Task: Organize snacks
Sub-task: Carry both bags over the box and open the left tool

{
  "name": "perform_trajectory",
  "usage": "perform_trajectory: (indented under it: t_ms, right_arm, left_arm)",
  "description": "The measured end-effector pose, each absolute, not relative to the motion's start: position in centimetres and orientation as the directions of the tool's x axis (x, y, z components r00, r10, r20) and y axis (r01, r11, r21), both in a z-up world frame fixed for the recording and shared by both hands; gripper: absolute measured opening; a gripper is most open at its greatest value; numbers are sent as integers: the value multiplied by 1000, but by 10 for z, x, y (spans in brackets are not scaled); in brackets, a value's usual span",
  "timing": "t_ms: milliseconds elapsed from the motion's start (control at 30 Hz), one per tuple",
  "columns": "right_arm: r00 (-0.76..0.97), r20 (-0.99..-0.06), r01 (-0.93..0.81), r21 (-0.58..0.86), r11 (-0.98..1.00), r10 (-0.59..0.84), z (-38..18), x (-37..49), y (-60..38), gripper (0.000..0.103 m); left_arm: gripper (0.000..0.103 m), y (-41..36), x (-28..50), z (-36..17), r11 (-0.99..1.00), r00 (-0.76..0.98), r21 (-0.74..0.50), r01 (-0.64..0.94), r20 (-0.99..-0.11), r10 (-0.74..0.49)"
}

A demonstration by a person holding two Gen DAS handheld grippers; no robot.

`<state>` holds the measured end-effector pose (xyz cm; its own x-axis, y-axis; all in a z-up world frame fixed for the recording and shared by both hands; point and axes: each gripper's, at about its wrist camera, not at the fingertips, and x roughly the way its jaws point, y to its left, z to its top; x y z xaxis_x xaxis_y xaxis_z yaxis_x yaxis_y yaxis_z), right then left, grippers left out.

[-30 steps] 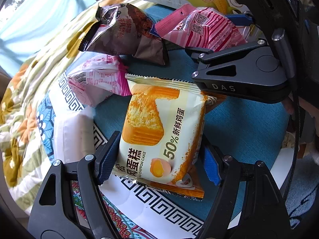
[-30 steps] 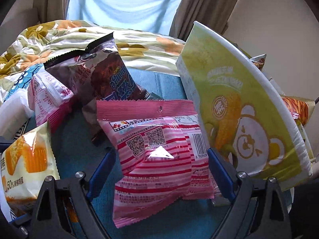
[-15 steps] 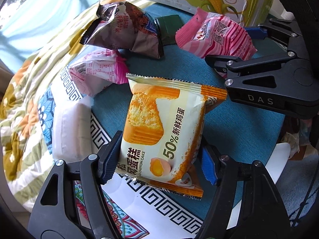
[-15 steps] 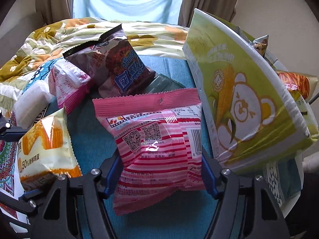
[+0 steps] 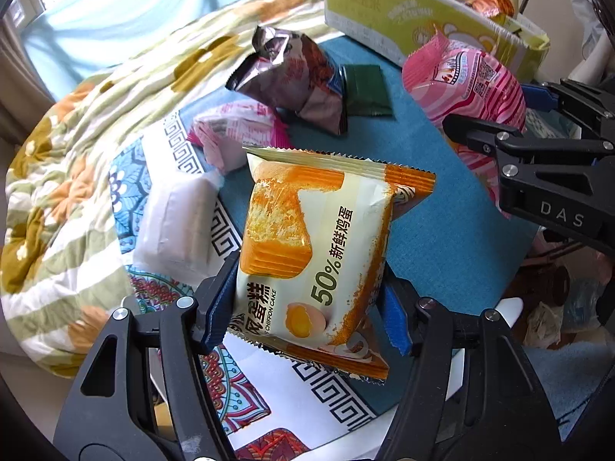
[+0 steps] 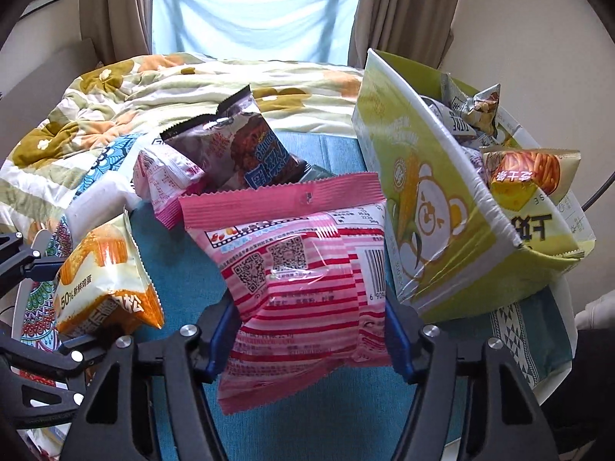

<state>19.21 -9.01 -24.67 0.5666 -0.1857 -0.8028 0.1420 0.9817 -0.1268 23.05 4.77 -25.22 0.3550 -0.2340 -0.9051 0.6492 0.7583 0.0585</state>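
Observation:
My left gripper (image 5: pixel 307 311) is shut on an orange and cream chiffon cake packet (image 5: pixel 315 246) and holds it above the teal cloth (image 5: pixel 442 230). My right gripper (image 6: pixel 309 338) is shut on a pink striped snack packet (image 6: pixel 303 269), lifted beside the green corn-bear box (image 6: pixel 426 207). The pink packet (image 5: pixel 469 84) and the right gripper (image 5: pixel 538 123) show at the right of the left wrist view. The cake packet (image 6: pixel 103 269) shows at the left of the right wrist view. The box (image 5: pixel 403 15) holds several snack bags.
A brown snack bag (image 5: pixel 296 77), a pale pink packet (image 5: pixel 238 130), a dark green sachet (image 5: pixel 365 90) and a white packet (image 5: pixel 180 223) lie on the cloth. A floral quilt (image 5: pixel 77 153) lies to the left. The table edge (image 5: pixel 503 311) is at lower right.
Both grippers have risen and pulled back with their packets. The pink packet has lifted off the cloth beside the box, and the box's inside has come into view.

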Motion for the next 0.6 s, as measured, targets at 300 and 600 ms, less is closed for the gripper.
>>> perform_trajectory:
  t_ms: [300, 600]
  right_arm:
    - [651, -751, 137, -20, 990, -105, -161, 171, -116, 61]
    - [714, -695, 145, 25, 989, -87, -95, 167, -208, 61]
  left_arm:
    - [62, 8, 233, -163, 786, 475, 71, 614, -829, -296]
    - [62, -96, 249, -100, 802, 534, 29, 596, -761, -369]
